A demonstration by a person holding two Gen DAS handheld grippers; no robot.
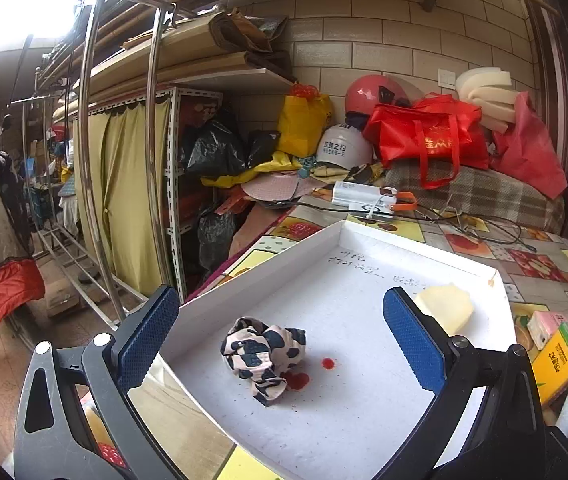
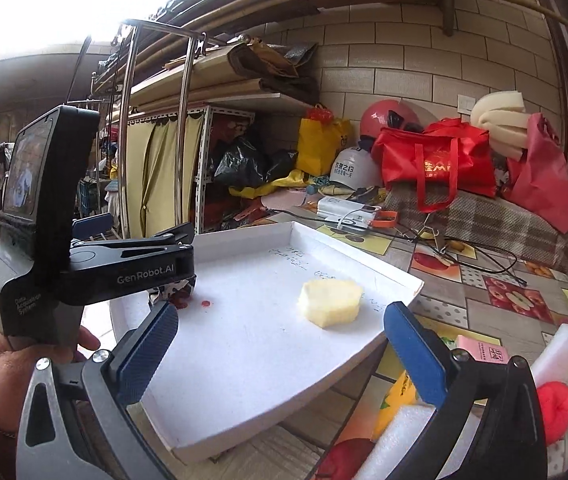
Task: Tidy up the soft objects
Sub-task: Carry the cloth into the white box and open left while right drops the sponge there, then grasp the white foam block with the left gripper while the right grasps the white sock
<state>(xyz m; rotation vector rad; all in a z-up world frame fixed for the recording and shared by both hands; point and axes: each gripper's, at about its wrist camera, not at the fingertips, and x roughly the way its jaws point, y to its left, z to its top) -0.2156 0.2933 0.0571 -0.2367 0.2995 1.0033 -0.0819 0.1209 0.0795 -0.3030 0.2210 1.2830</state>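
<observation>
- The left tool stands wide open and holds nothing; its blue pads hang over the near part of a white tray.
- A crumpled spotted cloth lies on the tray floor between the left tool's fingers, touching neither of them, with red stains just beside it.
- A pale yellow sponge piece sits on the tray right behind the left tool's right finger, which partly hides it.
- The right tool is also spread wide and empty, hanging over the near edge of the tray.
- From the right tool, the sponge piece lies ahead, between the lines of its fingers and apart from both.
- To the right tool's left, a hand grips the body of the left tool, which covers most of the cloth.
- By the right tool's right finger, white foam blocks, a red soft ball and a pink box lie on the patterned tabletop.
</observation>
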